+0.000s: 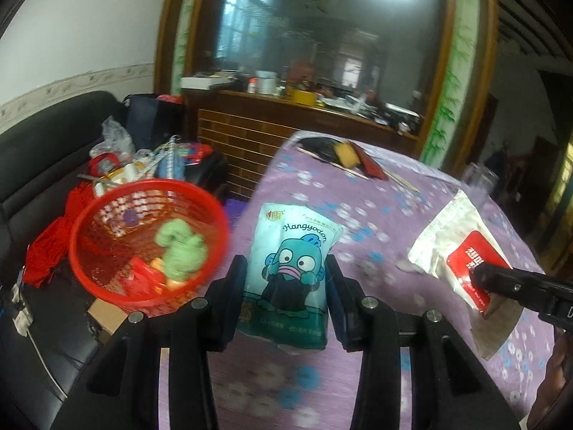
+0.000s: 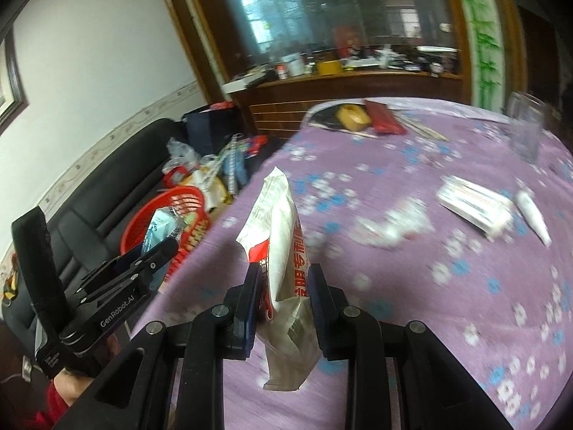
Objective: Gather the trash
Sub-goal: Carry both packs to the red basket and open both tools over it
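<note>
Gripping a teal "Hangyodon" pouch (image 1: 290, 268) in left fingers (image 1: 238, 286), right fingers (image 2: 256, 286) clamping white-red packet (image 2: 283, 251), lettering possibly Chinese.

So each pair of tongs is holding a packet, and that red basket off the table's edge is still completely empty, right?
Not quite. The red basket is not empty: the left wrist view shows a green fuzzy lump and red scraps inside. The rest holds: the left tongs grip the blue cartoon packet, the right tongs the white-and-red packet.
</note>
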`<state>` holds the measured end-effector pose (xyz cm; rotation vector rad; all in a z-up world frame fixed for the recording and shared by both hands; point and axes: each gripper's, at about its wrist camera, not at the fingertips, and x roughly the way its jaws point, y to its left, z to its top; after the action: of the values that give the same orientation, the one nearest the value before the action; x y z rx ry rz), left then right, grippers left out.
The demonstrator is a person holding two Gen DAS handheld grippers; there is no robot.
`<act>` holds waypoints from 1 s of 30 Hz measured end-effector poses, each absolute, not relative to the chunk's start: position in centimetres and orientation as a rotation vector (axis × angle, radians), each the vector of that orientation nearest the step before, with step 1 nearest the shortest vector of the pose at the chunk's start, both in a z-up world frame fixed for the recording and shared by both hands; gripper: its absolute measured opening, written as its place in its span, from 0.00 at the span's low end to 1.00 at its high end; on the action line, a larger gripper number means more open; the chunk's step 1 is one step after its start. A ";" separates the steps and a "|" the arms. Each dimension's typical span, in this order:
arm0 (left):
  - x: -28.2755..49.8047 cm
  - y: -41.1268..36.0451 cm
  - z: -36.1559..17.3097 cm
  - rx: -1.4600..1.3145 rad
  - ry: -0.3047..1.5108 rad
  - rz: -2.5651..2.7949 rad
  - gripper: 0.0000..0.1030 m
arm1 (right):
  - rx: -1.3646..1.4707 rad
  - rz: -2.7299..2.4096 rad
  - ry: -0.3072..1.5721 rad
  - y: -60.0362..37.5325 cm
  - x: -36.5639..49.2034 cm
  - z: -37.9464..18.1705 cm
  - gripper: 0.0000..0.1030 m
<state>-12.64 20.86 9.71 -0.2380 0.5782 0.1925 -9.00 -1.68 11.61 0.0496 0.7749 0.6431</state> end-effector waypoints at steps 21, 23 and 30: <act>-10.6 38.2 6.6 -0.373 0.647 0.414 0.50 | 0.008 0.895 0.861 21.1 -0.8 11.7 0.29; -10.5 38.7 6.3 -0.394 0.641 0.431 0.66 | 0.018 0.927 0.893 22.6 0.3 10.7 0.31; -10.7 38.3 6.5 -0.392 0.634 0.448 0.70 | 0.036 0.902 0.873 20.4 0.4 9.8 0.33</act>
<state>-10.73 38.33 6.46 -0.3921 0.6335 0.4479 0.40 20.36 9.78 0.0362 0.8732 0.9016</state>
